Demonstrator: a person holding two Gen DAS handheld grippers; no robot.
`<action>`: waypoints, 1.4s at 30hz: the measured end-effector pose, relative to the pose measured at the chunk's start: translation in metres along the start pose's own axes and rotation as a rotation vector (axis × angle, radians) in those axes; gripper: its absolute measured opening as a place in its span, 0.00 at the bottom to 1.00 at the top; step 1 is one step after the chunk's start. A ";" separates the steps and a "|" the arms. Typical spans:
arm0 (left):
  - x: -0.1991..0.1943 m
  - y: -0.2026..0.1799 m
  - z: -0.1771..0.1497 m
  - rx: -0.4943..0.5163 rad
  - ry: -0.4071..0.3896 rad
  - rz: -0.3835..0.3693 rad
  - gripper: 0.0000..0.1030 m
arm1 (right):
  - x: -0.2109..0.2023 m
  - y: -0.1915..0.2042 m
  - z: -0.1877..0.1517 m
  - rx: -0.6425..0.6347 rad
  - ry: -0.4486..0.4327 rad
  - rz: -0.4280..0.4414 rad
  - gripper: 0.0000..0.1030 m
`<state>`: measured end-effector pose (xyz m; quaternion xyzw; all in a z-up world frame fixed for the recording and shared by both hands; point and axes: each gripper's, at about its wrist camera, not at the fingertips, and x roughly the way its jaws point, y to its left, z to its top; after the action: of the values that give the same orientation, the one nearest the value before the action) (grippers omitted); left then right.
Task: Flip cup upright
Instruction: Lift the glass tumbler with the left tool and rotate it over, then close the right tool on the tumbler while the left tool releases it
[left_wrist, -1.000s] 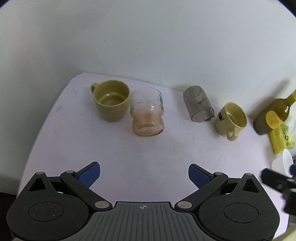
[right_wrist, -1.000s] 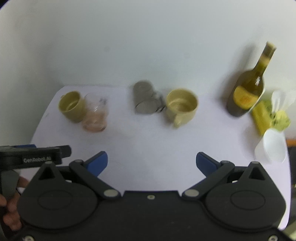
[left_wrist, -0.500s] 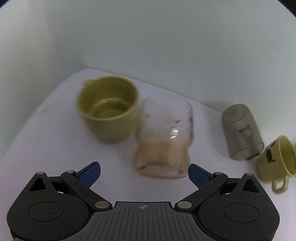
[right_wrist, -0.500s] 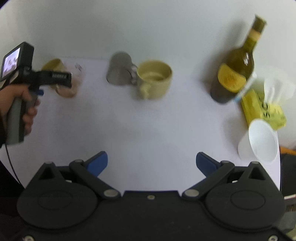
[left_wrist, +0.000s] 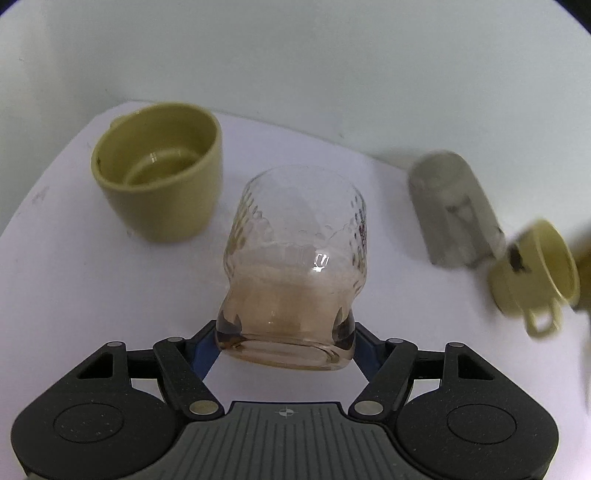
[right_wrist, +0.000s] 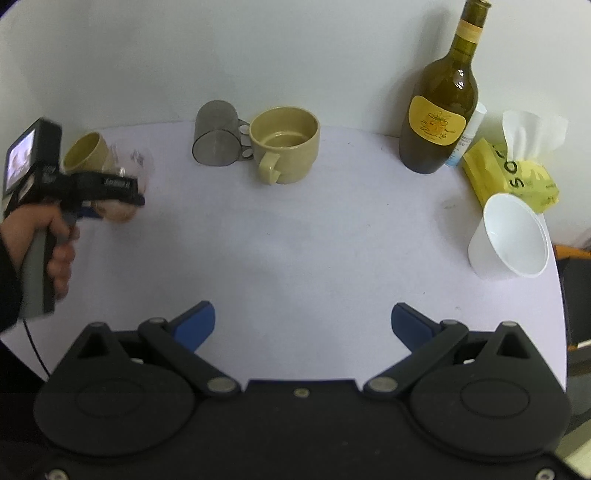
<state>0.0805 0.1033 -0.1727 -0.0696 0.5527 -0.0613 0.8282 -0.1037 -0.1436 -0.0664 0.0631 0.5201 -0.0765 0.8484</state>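
A white desk (right_wrist: 295, 240) runs up to a plain pale wall (right_wrist: 258, 55). At the back right stand a wine bottle (right_wrist: 439, 110) and a yellow tissue pack (right_wrist: 517, 177). An olive mug (left_wrist: 159, 177) stands just beside the glass cup (left_wrist: 295, 273), which sits near the left edge with the left tongs (left_wrist: 284, 347) closed against its base. The right tongs (right_wrist: 303, 321) are spread wide over bare desk.
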 end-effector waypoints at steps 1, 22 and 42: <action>-0.006 0.000 -0.006 0.003 0.016 -0.018 0.65 | 0.001 0.000 0.000 0.002 0.001 0.000 1.00; -0.047 -0.020 0.001 0.203 0.032 -0.213 0.70 | -0.033 0.058 0.014 0.033 -0.074 -0.111 1.00; -0.130 0.185 -0.050 -0.142 0.015 -0.184 0.93 | 0.031 0.158 0.022 -0.135 -0.137 0.047 0.95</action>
<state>-0.0103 0.3060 -0.1076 -0.1780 0.5532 -0.0985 0.8078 -0.0400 0.0056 -0.0794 0.0127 0.4631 -0.0253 0.8858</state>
